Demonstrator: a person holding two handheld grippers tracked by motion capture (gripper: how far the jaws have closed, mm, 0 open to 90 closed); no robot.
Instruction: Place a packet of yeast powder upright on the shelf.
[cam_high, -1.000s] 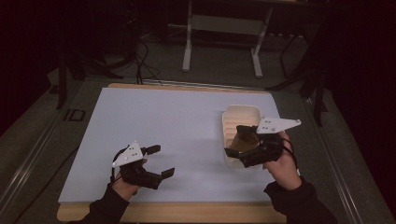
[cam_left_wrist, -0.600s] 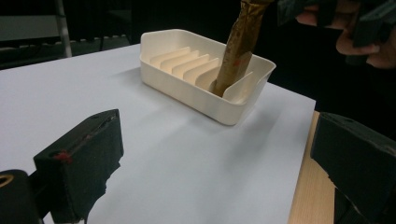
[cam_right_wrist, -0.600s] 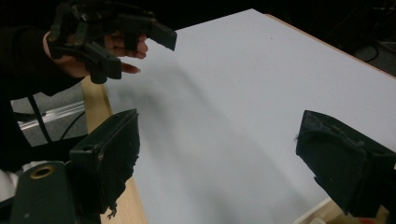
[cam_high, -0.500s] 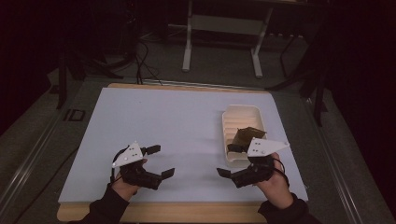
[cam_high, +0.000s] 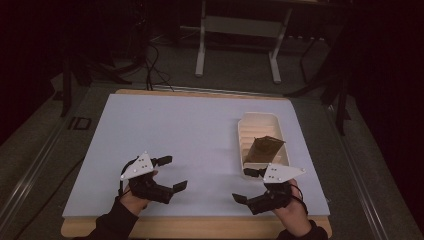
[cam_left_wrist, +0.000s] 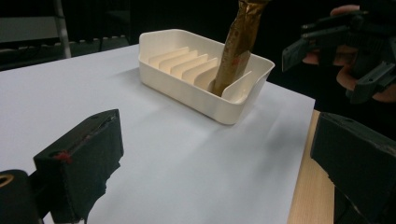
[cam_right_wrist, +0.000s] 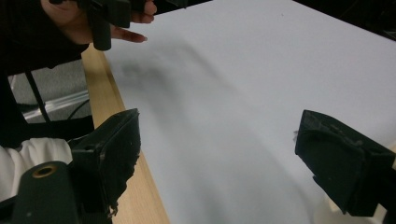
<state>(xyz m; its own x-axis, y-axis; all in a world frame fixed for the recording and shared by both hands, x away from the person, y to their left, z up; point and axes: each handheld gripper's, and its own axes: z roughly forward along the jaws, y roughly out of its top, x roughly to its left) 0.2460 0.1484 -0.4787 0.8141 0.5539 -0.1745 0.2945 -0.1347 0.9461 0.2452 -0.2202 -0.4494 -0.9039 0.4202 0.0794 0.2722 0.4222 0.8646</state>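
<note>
A cream slotted rack (cam_high: 247, 134) lies on the right half of the white sheet. A brown-gold pouch (cam_high: 263, 149) stands on edge in its near end, leaning a little. In the left gripper view the pouch (cam_left_wrist: 236, 51) rises out of the rack (cam_left_wrist: 187, 91). My right gripper (cam_high: 245, 185) is open just in front of the rack, jaws pointing left, with nothing between them (cam_right_wrist: 224, 158). My left gripper (cam_high: 172, 173) is open near the front left, jaws pointing right toward the rack (cam_left_wrist: 215, 163), also with nothing in it.
The white sheet (cam_high: 175, 125) covers a wooden table whose bare front edge (cam_high: 200, 227) runs just below both hands. Beyond the table stand a metal frame (cam_high: 240, 30) and cables on a dark floor. The other gripper (cam_left_wrist: 345, 51) shows at the upper right.
My right gripper let go of the pouch at the rack and drew back toward the front edge, turning left. The pouch stays standing in the rack. The left gripper has not moved.
</note>
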